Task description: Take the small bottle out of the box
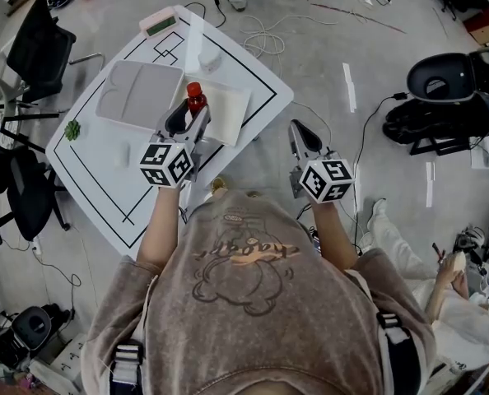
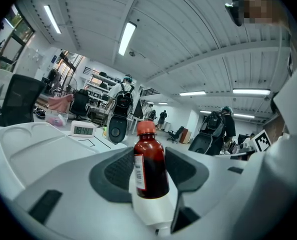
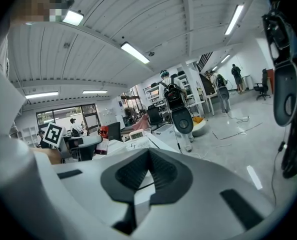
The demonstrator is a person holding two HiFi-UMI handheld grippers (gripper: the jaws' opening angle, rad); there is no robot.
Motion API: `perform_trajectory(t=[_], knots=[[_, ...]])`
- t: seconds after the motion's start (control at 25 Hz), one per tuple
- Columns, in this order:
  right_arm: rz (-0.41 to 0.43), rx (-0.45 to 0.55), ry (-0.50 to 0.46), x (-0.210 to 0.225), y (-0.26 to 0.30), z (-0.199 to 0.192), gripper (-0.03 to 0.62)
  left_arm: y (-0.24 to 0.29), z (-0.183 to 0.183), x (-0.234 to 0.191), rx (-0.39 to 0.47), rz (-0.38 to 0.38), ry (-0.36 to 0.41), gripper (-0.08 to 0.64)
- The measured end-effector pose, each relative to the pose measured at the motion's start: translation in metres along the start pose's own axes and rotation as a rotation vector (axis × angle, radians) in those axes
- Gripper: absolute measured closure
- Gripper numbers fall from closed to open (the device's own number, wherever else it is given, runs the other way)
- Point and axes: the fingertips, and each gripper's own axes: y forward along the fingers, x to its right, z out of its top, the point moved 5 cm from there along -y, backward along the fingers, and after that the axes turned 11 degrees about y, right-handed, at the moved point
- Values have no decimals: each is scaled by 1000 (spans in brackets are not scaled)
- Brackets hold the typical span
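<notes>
- Head view: the left gripper (image 1: 191, 115) reaches over the white table (image 1: 104, 171) and has the small bottle (image 1: 195, 99) upright between its jaws, at the near left edge of the flat white box (image 1: 228, 109). I cannot tell from here whether the bottle's foot is clear of the box. A pale grey moulded tray (image 1: 137, 93) with rounded corners lies just to the left. The right gripper (image 1: 300, 134) hangs off the table's edge, over the bare floor, well apart from the box.
- I judge this the lifting step: the bottle is gripped, and the next move calls for a straight rise that keeps it upright, then a carry sideways to bare table.
- Left gripper view: the dark ribbed pads (image 2: 117, 168) press on both sides of the bottle's round body. It looks like smooth, glossy plastic full of dark red liquid, with a ridged red cap (image 2: 146, 128) and a white paper label (image 2: 140, 171). Something white sits under it; box or gripper body, I can't say. A small white clock (image 2: 83, 129) stands farther back.
- Right gripper view: its pads (image 3: 133, 174) are pressed together at the tips, with nothing between them. It has no part in this step.
</notes>
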Motion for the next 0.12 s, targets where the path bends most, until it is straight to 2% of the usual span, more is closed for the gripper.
perform_trajectory(t=[0.12], knots=[[4,-1,0,1,2,1,595,1,-1,-2,-4,11,-9,354]])
